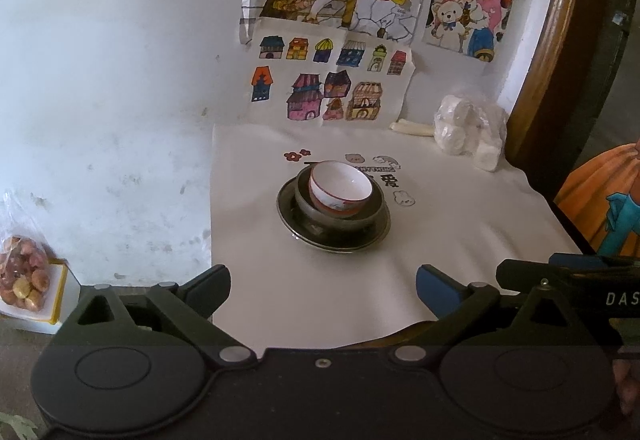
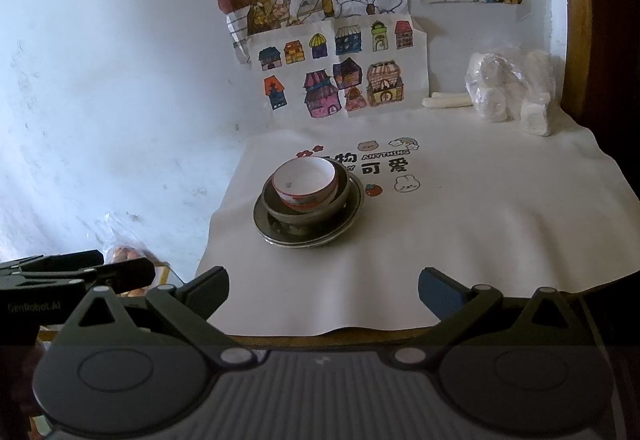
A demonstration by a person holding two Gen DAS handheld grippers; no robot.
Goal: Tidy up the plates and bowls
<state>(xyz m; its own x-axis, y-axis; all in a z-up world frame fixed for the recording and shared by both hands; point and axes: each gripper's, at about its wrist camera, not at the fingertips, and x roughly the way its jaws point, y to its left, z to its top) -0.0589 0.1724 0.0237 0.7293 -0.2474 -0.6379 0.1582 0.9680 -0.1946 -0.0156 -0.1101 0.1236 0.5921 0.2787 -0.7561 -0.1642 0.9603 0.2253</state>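
Observation:
A white bowl with a red pattern [image 1: 340, 189] [image 2: 305, 182] sits tilted inside a dark grey bowl [image 1: 320, 209] [image 2: 296, 216]. That bowl rests on dark metal plates [image 1: 296, 226] [image 2: 267, 224] stacked on the white cloth [image 1: 460, 232] [image 2: 480, 224]. My left gripper [image 1: 322, 290] stands open near the table's front edge, well short of the stack, nothing between its fingers. My right gripper [image 2: 324, 290] is likewise open and empty at the front edge. The right gripper's body [image 1: 568, 280] shows at the right in the left wrist view; the left gripper's body [image 2: 72, 272] shows at the left in the right wrist view.
A clear bag of white lumps [image 1: 468, 128] [image 2: 508, 88] lies at the back right beside a white stick [image 1: 412, 128] [image 2: 446, 101]. Coloured drawings [image 1: 332, 80] [image 2: 336, 72] hang on the wall. A bag of reddish fruit [image 1: 24, 272] sits on a box low at the left. A wooden frame [image 1: 552, 40] stands right.

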